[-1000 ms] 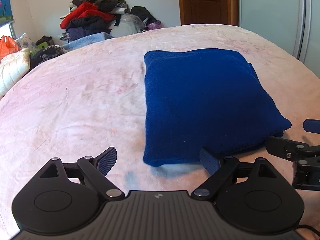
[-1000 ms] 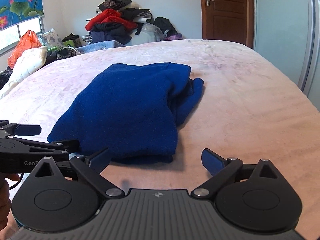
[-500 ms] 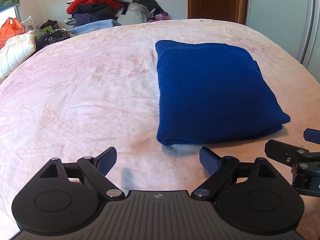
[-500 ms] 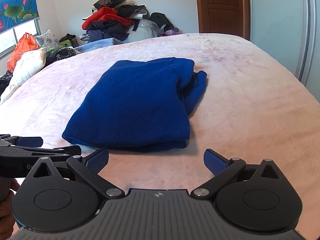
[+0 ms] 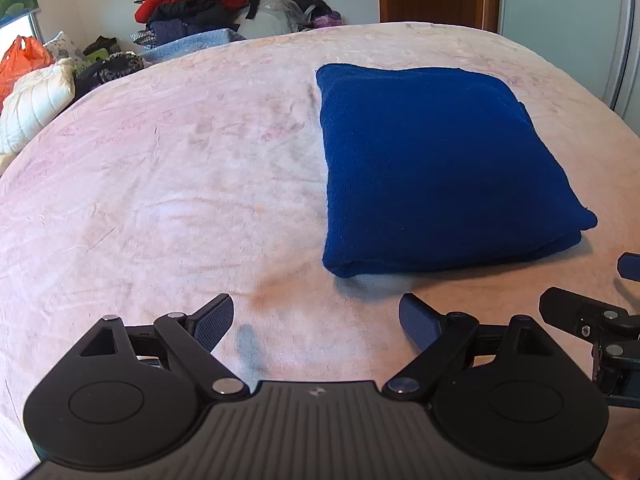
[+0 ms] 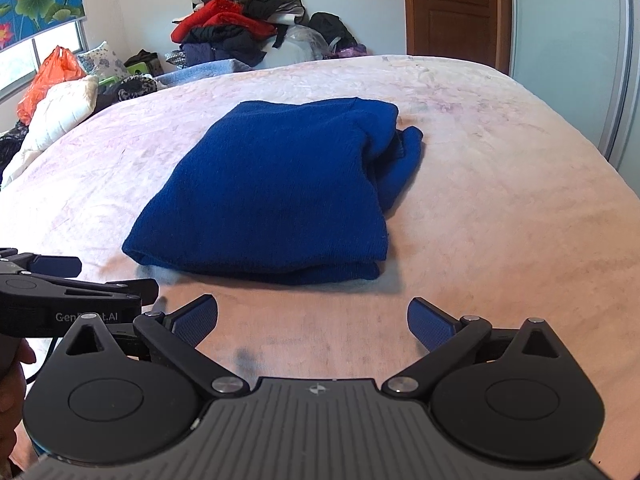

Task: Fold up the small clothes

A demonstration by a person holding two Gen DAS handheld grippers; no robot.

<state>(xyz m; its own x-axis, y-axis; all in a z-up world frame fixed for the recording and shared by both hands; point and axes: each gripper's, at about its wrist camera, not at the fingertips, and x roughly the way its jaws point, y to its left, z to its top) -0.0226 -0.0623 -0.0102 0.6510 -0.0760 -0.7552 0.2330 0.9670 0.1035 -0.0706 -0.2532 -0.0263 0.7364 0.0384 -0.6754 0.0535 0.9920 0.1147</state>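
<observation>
One pink bedspread seen filling most of room; wooden door and clothes heap at far wall. Folded blue garment laid mid-bed. Left gripper and right gripper held spread wide, nothing pinched, short of garment.

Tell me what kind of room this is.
Most likely a bedroom in a home: a wide bed under a pale pink blanket holds a folded dark blue knit garment, a heap of mixed clothes lies behind it, and a brown wooden door stands beyond.
</observation>
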